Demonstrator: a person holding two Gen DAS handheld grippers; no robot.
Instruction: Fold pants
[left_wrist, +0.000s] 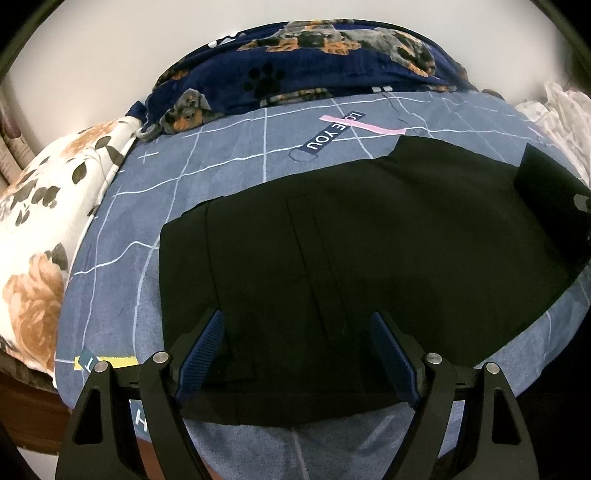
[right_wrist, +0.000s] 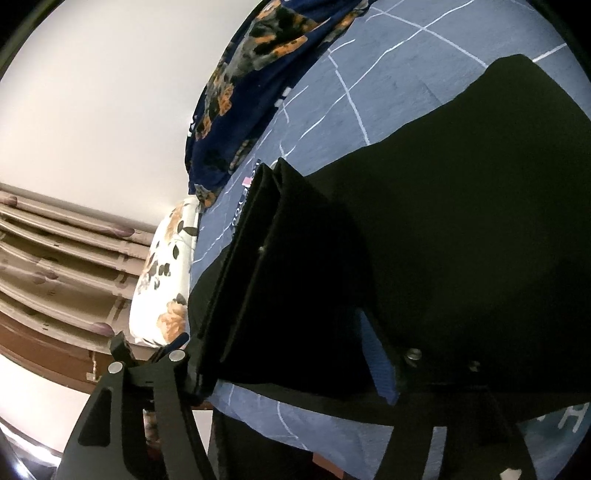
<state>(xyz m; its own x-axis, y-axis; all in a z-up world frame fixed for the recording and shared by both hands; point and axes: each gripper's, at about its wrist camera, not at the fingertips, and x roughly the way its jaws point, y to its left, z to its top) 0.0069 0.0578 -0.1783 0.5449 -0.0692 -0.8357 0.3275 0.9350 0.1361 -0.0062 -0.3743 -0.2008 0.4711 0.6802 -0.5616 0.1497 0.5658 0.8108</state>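
1. Mid-fold, by the look of it: a stacked fold of the black pants brought over and apparently being let go on the rest of the garment.
2. Right tongs parted, with the layered edge of the fabric between them. One blue pad bare and not pressing on cloth; the other pad hidden behind the fold.
3. Left tongs wide apart, gripping nothing, poised just above the waistband.
4. Pants spread flat on the blue grid-print bed sheet, waistband towards the near edge of the bed, fly seam showing; matte, smooth, few creases.
5. Next, probably: draw the right tongs clear without dragging the layers, then take the waistband end for the following fold, edges kept square.
6. Dog-print blanket and floral pillow well apart from the work.
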